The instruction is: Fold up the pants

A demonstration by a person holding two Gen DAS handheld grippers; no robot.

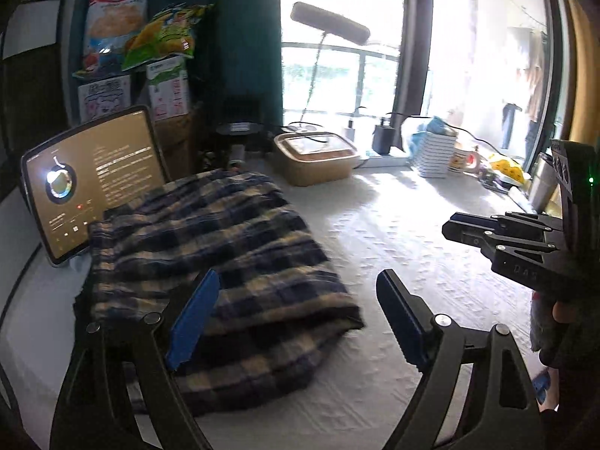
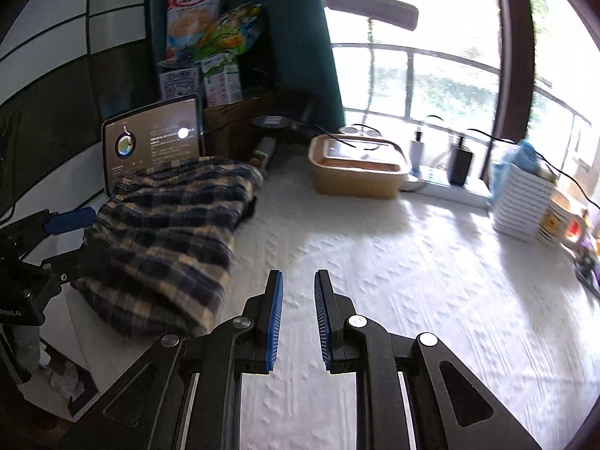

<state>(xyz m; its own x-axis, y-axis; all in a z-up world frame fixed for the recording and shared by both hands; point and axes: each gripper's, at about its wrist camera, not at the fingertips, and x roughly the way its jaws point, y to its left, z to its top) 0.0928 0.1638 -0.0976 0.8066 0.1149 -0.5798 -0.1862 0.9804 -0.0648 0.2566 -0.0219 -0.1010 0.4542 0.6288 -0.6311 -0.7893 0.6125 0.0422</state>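
The plaid navy-and-tan pants (image 1: 221, 266) lie folded in a thick bundle at the left of the white textured table (image 1: 412, 232); they also show in the right wrist view (image 2: 168, 236). My left gripper (image 1: 300, 311) is open wide and empty, just above the bundle's near right corner. My right gripper (image 2: 298, 311) hovers over bare table to the right of the pants, its jaws a narrow gap apart and empty. The right gripper also shows in the left wrist view (image 1: 498, 240), and the left gripper shows at the left edge of the right wrist view (image 2: 63, 240).
A lit tablet (image 1: 93, 180) leans behind the pants. A tan lidded box (image 1: 315, 157), bottles, a stack of books (image 1: 435, 153), a mug and clutter line the far edge by the window. Snack bags (image 1: 138, 26) and cartons sit at the back left.
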